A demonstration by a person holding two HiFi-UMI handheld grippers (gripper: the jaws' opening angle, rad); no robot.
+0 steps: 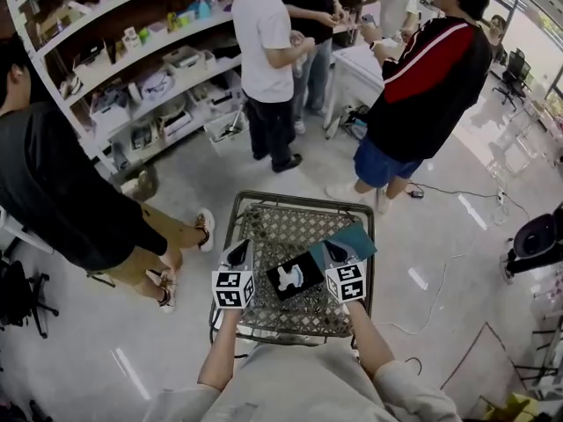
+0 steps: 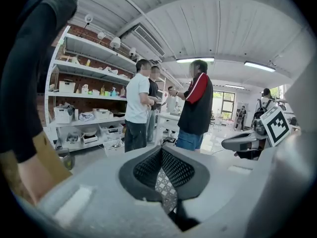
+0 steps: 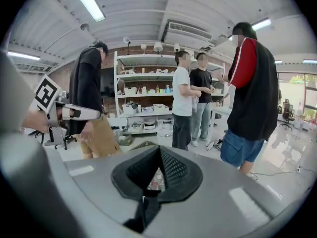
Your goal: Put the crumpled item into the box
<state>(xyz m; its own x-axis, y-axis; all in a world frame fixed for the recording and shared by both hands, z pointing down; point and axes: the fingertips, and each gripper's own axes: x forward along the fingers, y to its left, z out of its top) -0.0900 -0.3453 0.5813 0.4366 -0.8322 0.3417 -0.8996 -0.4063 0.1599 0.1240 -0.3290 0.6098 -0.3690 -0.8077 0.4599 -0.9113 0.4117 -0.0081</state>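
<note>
In the head view both grippers hover side by side over a metal mesh cart (image 1: 303,198). Between them is a flat black item with a white print (image 1: 295,276), and a teal piece (image 1: 356,238) runs on from it past my right gripper (image 1: 334,251). I cannot tell whether either gripper touches it. My left gripper (image 1: 237,253) sits just left of the black item. In the left gripper view the left gripper (image 2: 161,171) has its jaws together, with only a thin slit showing mesh. In the right gripper view the right gripper (image 3: 157,175) is closed the same way.
Three people stand beyond the cart: one in a white shirt (image 1: 264,42), one in a black and red jacket (image 1: 431,86), and one in black with tan shorts (image 1: 62,192) at the left. White shelves (image 1: 132,69) line the back left. A cable (image 1: 440,284) trails on the floor to the right.
</note>
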